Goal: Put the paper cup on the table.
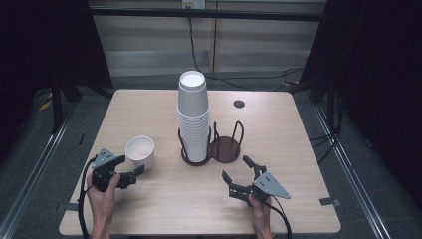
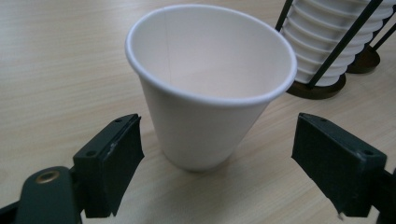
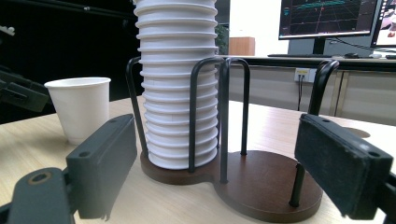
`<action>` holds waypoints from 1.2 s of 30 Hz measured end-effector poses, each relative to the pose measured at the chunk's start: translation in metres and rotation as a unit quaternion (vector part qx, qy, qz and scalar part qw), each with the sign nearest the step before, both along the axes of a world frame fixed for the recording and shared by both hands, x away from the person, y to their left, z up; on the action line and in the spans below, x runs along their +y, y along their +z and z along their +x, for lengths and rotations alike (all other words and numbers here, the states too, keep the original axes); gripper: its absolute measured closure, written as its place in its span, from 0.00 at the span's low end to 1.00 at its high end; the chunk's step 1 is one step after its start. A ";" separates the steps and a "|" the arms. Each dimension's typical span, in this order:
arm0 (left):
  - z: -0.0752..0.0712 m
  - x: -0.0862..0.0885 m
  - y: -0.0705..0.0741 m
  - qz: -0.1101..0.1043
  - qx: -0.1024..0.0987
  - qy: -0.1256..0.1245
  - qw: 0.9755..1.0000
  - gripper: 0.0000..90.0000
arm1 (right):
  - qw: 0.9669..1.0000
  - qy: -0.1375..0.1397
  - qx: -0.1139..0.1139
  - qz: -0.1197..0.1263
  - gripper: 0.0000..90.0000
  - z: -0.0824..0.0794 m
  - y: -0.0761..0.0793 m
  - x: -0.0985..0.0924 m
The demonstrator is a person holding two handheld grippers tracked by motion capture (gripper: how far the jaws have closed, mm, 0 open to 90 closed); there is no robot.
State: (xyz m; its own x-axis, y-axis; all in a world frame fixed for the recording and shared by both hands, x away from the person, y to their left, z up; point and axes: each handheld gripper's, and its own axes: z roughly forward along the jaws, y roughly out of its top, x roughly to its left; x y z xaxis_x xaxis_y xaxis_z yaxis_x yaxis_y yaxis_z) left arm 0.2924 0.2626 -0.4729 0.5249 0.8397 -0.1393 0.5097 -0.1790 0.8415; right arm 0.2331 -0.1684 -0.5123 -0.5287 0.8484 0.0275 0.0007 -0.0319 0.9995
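A person sits at a light wooden table (image 1: 149, 199), a black two-jaw gripper in each hand. The left gripper (image 1: 130, 168) lies low near the table's left front, its jaws spread apart and empty. A single white paper cup (image 1: 140, 152) stands upright on the table just beyond them. In the left gripper view the cup (image 2: 205, 98) sits between the two pads without touching either, though from above the cup's base seems a little past the tips.

The right gripper (image 1: 237, 168) rests near the right front, jaws also spread wide, holding nothing. It faces a dark double cup holder (image 1: 225, 149) at the table's middle. A tall stack of white cups (image 1: 193, 117) fills the holder's left ring, while its right ring stands bare.
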 end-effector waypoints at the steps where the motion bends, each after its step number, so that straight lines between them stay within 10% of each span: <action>1: -0.002 0.001 -0.001 -0.010 -0.006 -0.001 1.000 0.18 | 1.000 0.000 -0.001 0.000 0.14 0.000 0.000 0.000; 4: -0.010 0.005 -0.005 -0.052 -0.019 -0.005 0.998 0.17 | 1.000 -0.001 -0.001 0.000 0.14 0.000 0.000 0.000; 18: -0.046 -0.016 -0.007 -0.107 -0.074 -0.045 0.990 0.18 | 1.000 -0.001 0.000 0.000 0.14 0.000 0.000 0.000; 29: -0.056 -0.061 -0.020 -0.119 -0.108 -0.099 0.982 0.21 | 1.000 -0.001 -0.001 0.002 0.14 0.000 0.000 0.000; 36: -0.054 -0.082 -0.028 -0.118 -0.133 -0.091 0.980 0.21 | 1.000 -0.003 0.000 0.003 0.14 0.000 0.000 0.000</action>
State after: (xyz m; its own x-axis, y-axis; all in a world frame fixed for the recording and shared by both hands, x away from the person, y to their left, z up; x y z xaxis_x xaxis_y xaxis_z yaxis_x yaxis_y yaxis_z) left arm 0.2388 0.1803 -0.5014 0.7074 0.6894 -0.1558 0.2444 -0.0318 0.9691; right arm 0.2331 -0.1685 -0.5123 -0.5243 0.8509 0.0317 -0.0002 -0.0373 0.9993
